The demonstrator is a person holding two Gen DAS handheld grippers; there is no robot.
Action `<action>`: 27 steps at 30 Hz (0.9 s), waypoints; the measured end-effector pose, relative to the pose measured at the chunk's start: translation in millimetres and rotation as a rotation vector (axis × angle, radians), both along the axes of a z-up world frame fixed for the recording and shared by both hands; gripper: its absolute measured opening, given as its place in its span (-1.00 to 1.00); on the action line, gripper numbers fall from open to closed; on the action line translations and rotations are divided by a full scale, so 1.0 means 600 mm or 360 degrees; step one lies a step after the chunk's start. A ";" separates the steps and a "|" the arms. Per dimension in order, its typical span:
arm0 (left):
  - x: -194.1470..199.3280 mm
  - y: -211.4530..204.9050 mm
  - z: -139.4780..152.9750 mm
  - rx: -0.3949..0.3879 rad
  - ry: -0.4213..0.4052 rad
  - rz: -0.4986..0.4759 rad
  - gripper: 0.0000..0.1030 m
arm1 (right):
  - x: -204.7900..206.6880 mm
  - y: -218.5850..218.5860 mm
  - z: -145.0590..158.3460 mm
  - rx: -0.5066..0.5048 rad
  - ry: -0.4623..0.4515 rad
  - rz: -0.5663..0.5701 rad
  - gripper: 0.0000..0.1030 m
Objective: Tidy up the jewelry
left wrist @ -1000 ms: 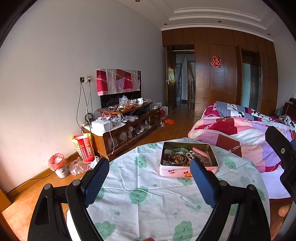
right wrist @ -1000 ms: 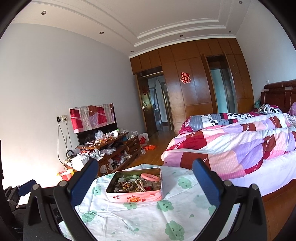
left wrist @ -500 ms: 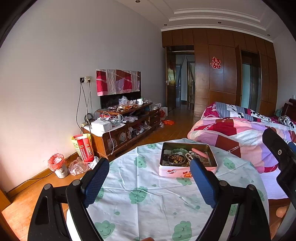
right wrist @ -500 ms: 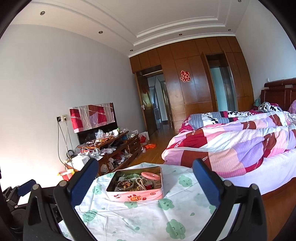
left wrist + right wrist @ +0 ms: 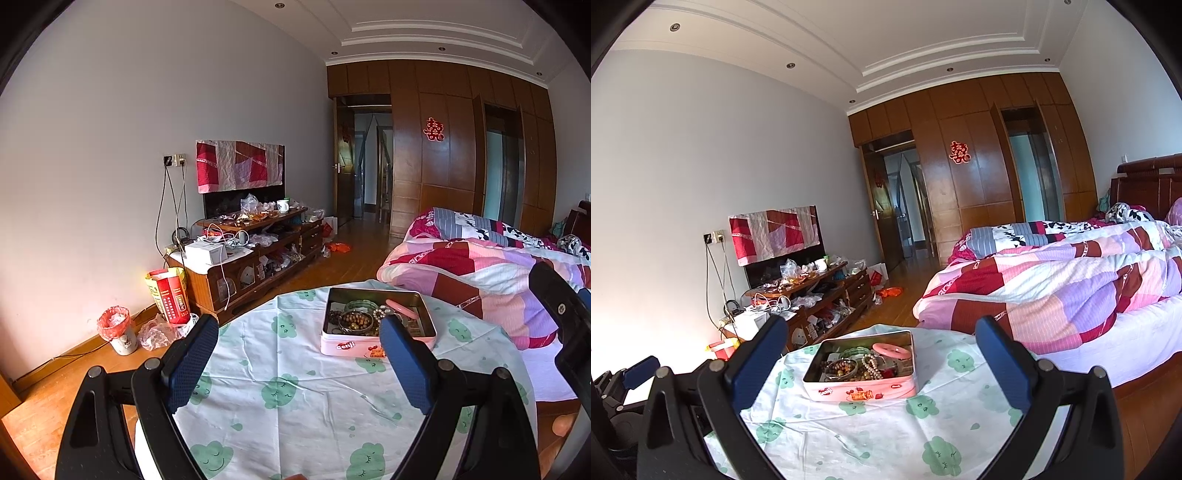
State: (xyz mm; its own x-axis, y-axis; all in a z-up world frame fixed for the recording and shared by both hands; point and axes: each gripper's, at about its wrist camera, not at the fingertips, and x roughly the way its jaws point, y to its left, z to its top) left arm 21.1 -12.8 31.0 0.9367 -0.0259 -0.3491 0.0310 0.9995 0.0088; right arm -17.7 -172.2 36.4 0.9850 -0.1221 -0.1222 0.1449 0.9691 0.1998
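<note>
While both jaws gape empty | jewelry tin ahead between right jaws, long axis crosswise | right gripper nearer than left gripper

The right gripper hangs above the round table with its 2 blue pads spread wide and nothing between them. Just beyond, toward 12 o'clock, a pink tin sits on the green-printed cloth, lid off, holding a bead bracelet, a pearl strand and a pink bangle (all tangled together). The left gripper shows at 9 o'clock, its jaw state unclear.
</note>
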 end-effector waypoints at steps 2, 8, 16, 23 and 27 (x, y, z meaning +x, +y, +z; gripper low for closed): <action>0.001 0.000 0.000 0.0018 0.0001 0.0014 0.73 | -0.001 0.000 0.001 0.0001 -0.0002 0.0000 1.00; 0.005 0.001 0.000 0.0029 0.0004 0.0032 0.73 | -0.001 0.000 0.001 -0.0003 -0.0001 -0.0008 1.00; 0.008 -0.002 -0.004 0.0048 0.0013 0.0041 0.73 | -0.001 -0.001 0.001 0.0000 0.0003 -0.0010 1.00; 0.014 0.006 -0.008 -0.0022 0.0054 0.0010 0.73 | -0.003 -0.005 0.000 0.0009 0.0011 -0.0020 1.00; 0.014 0.005 -0.013 -0.0014 0.0052 0.0017 0.73 | -0.002 -0.009 -0.004 0.0019 0.0032 -0.0022 1.00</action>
State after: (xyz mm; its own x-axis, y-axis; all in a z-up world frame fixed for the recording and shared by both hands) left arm 29.3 -9.6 23.4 0.9250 -0.0192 -0.3795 0.0204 0.9998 -0.0008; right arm -18.7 -177.7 33.8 0.9805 -0.1343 -0.1438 0.1627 0.9644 0.2085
